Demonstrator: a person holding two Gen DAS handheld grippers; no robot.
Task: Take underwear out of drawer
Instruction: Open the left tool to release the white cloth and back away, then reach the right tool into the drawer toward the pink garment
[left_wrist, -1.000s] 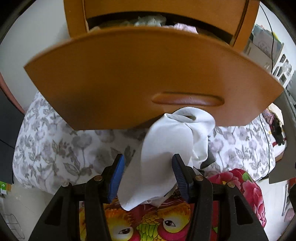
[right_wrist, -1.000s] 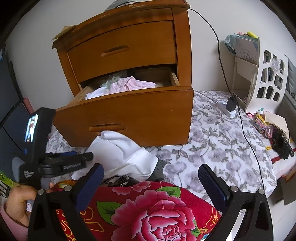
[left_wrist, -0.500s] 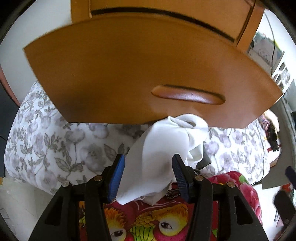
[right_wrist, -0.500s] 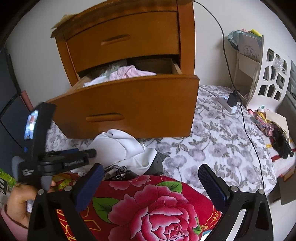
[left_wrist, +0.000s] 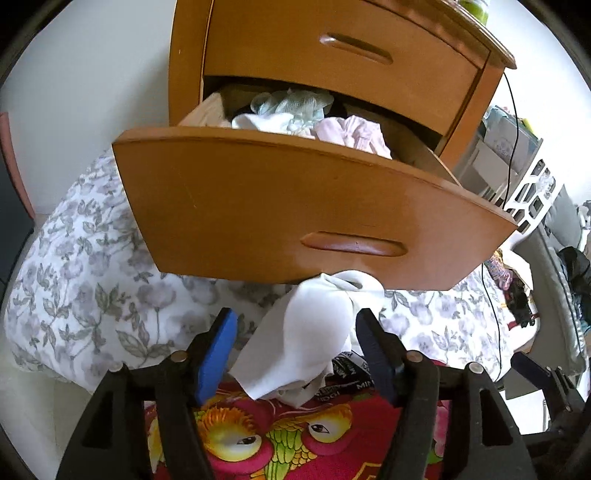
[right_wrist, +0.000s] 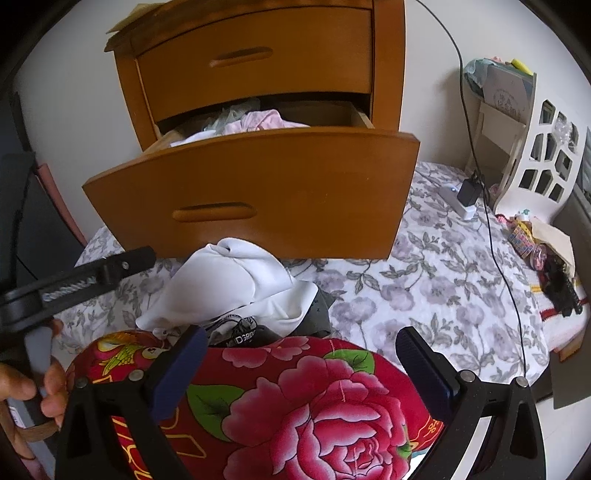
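We see the white underwear (left_wrist: 314, 332), a smooth, soft garment crumpled into a rounded heap, lying out of the drawer on top of dark clothing with a printed waistband (right_wrist: 240, 334), low in the centre of the left wrist view and just under the drawer's lower edge. Our left tool (left_wrist: 295, 354) has just been spreading its jaws; the ribbed blue pads (left_wrist: 218, 350) stand either side of the white cloth without pressing it, so the cloth sits between them unheld. The open drawer (left_wrist: 280, 206) is glossy orange-brown wood with a bowed front and an oval recessed handle; it fills the middle of the frame, and above its rim lie pale pink, white and gauzy greenish fabrics (left_wrist: 295, 114). The closed upper drawer (right_wrist: 258, 62) above has the same curved face. Our right tool (right_wrist: 299, 358) is spread wide, nothing between its dark blue pads, above a red quilt (right_wrist: 314, 398) printed with a large pink peony. At the left edge of the right wrist view a hand (right_wrist: 33, 391) grips the black handle of the left tool. Behind, the bed carries a grey floral sheet (right_wrist: 443, 280), slightly rumpled, crossed by a thin black cable (right_wrist: 495, 236).
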